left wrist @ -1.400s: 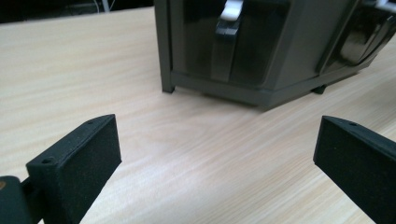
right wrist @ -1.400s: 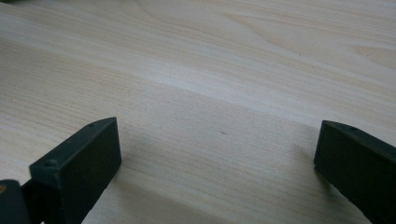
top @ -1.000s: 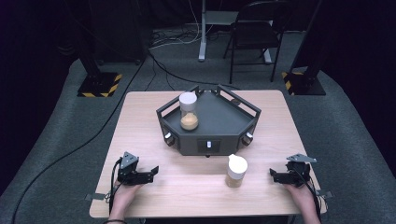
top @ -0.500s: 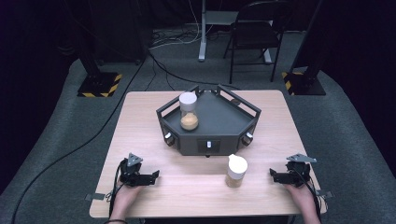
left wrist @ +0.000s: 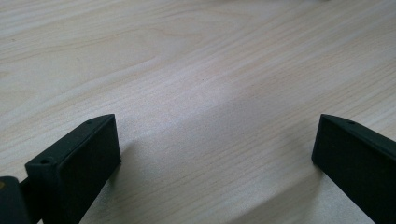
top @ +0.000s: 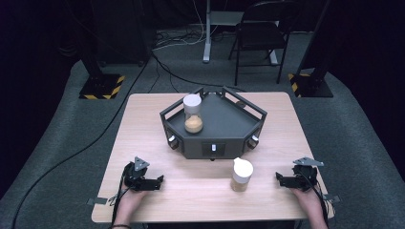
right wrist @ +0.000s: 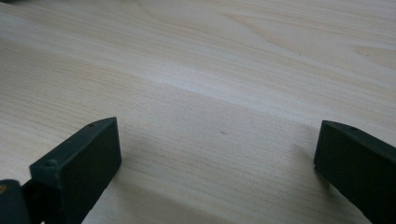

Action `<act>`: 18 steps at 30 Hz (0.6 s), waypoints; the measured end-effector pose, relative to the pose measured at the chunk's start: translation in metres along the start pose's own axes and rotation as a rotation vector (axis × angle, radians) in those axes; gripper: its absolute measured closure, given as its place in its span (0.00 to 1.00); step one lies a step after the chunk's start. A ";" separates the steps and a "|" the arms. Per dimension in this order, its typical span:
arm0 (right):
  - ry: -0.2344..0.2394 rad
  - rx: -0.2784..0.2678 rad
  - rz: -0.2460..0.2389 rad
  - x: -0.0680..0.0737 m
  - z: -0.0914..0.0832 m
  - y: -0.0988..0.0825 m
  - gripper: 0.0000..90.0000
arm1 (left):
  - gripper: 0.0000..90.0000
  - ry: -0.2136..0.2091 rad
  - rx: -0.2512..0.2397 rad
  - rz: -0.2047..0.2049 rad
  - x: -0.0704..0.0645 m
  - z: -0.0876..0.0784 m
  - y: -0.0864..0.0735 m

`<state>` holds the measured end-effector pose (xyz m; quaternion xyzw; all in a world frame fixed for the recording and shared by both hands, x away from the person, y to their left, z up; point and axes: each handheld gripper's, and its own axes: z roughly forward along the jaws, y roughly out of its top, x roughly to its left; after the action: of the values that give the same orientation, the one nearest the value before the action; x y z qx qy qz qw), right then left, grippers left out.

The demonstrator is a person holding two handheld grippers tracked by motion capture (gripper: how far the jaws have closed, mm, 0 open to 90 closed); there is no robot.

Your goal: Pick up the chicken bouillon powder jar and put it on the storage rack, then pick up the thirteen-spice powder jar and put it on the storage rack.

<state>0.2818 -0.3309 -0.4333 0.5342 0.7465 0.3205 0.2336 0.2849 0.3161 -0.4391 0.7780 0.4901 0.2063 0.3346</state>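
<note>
A dark grey angular device (top: 224,125) with knobs stands at the middle of the wooden table (top: 143,119). On its top left stands a clear jar (top: 193,113) with a white lid and tan powder inside. A second white-lidded jar (top: 241,174) of tan powder stands on the table in front of the device. My left gripper (top: 160,180) rests near the front left edge, open, with bare wood between its jaws (left wrist: 215,140). My right gripper (top: 278,178) rests near the front right edge, open, a short way right of the second jar, over bare wood (right wrist: 219,140).
A black folding chair (top: 260,33) and a white stand (top: 208,33) are beyond the table on the grey carpet. Two black bases with yellow-black stripes (top: 101,87) (top: 305,85) flank the far corners. Cables (top: 110,129) run over the floor at left.
My left gripper has shifted slightly right and toward the table's middle. The right gripper and both jars have stayed put.
</note>
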 end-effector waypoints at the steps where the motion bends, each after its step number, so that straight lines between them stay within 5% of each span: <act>1: 0.000 0.000 0.000 0.000 0.000 0.000 0.00 | 0.00 0.000 0.000 0.000 0.000 0.000 0.000; 18: 0.034 -0.022 0.018 -0.009 -0.005 -0.005 0.07 | 0.00 0.000 0.002 0.000 0.000 0.000 0.001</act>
<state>0.2775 -0.3414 -0.4337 0.5328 0.7421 0.3395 0.2240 0.2854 0.3160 -0.4388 0.7784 0.4902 0.2057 0.3338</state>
